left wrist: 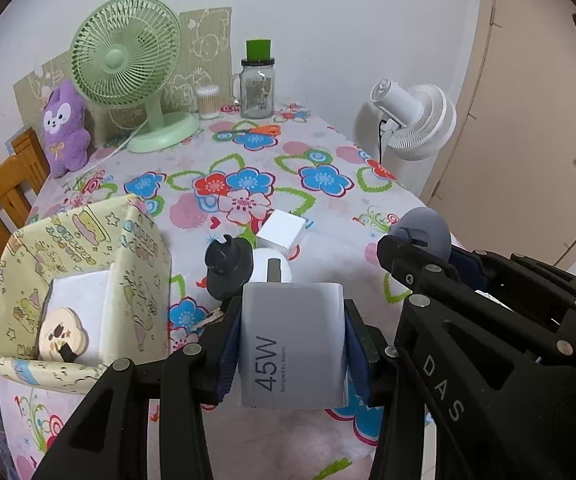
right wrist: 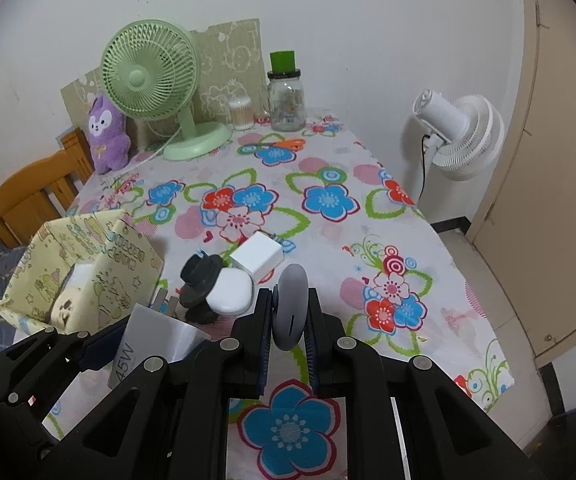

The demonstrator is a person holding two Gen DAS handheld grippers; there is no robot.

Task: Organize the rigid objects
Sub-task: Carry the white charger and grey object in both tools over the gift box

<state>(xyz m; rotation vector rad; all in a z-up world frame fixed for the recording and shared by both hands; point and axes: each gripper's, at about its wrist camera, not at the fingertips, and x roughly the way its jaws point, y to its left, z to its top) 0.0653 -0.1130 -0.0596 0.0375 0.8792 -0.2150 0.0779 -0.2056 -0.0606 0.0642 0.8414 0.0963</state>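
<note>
Tabletop [left wrist: 328,152] under floral cloth. Patterned box [left wrist: 144,264] at 9 o'clock, holding white block and round wooden piece. Left hand-held gripper [left wrist: 293,344] clamped on grey 45W charger [left wrist: 292,344], prongs toward 12. Right hand-held gripper [right wrist: 290,316] gripping grey disc [right wrist: 291,304] edge-up. White cube [right wrist: 256,258], white case [right wrist: 232,290], black mount [right wrist: 200,276] clustered at centre.

Both grippers: matte black plastic linkage arms w/ round silver screws at the pivots. Left gripper [left wrist: 292,344] has dark blue finger pads [left wrist: 227,354]. Right gripper [right wrist: 290,320] same build, blue ribbed pads [right wrist: 266,334]; white "DAS" lettering on its arm, at 4 o'clock in left wrist view.
</note>
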